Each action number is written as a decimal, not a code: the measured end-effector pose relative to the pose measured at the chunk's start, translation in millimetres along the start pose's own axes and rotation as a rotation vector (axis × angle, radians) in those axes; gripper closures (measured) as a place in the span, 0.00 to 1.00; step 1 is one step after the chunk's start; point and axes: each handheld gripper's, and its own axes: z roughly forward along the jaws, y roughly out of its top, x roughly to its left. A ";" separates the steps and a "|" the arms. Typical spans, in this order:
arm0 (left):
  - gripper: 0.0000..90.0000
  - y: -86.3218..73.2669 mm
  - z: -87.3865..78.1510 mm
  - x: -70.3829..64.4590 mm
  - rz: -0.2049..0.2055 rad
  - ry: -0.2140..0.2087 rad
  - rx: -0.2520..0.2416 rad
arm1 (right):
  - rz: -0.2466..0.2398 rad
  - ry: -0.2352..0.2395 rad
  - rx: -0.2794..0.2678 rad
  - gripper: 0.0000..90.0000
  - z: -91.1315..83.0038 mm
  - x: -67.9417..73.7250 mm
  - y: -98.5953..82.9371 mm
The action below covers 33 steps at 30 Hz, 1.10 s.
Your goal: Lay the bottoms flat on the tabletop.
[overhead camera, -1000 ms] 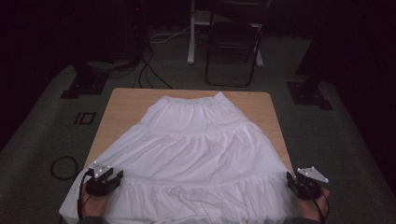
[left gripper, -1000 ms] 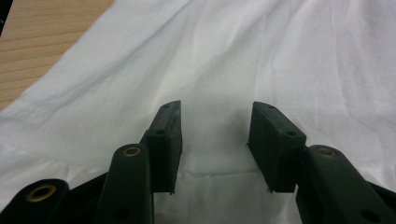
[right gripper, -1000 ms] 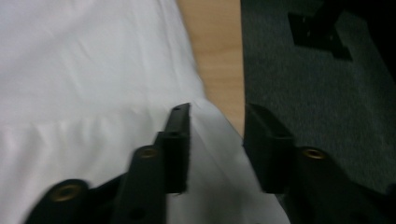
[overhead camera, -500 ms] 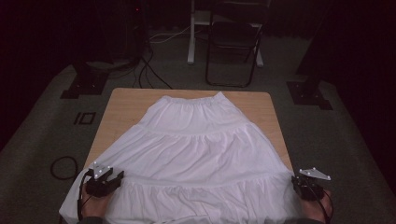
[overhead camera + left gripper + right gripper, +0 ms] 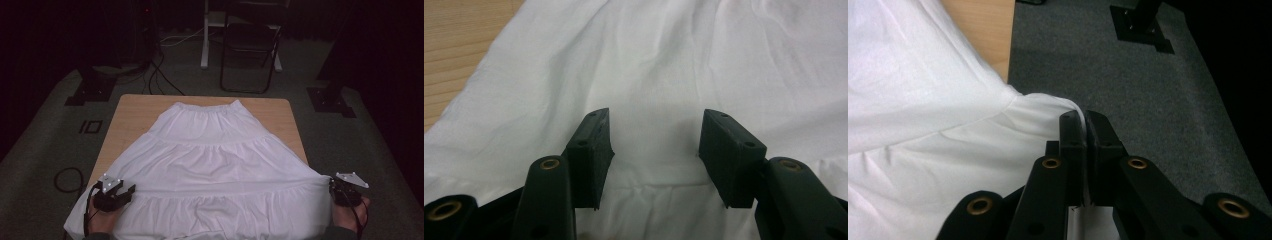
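Meanwhile right gripper point(image 5: 1083, 125) pinches the white skirt point(image 5: 215, 165); left gripper point(image 5: 654, 140) gapes.

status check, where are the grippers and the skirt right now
Right gripper shut on the white skirt edge, off the table side. Left gripper open over the cloth. Nothing in the way.

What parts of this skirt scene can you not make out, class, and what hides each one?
- Skirt hem: cut off by the bottom edge of the high view.
- Table near half: covered by the skirt, high view.
- Cloth inside the right gripper: hidden between the closed jaws, right gripper view.
- Chair top: lost in darkness, high view.
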 end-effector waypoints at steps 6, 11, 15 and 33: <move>0.51 -1.0 -1.6 -0.7 0.005 -0.006 0.004 | 0.036 0.027 -0.005 0.67 -6.4 4.8 -9.9; 0.52 -1.8 -2.9 -0.4 -0.011 -0.006 -0.005 | 0.069 0.166 -0.089 0.59 -21.8 14.2 -16.2; 0.52 -1.5 -4.1 -0.7 -0.011 -0.004 -0.016 | 0.099 0.246 -0.127 0.57 -27.7 26.0 -21.8; 0.53 0.0 -4.0 -3.9 0.010 0.008 -0.030 | 0.040 0.284 -0.156 0.56 -25.5 59.0 -36.1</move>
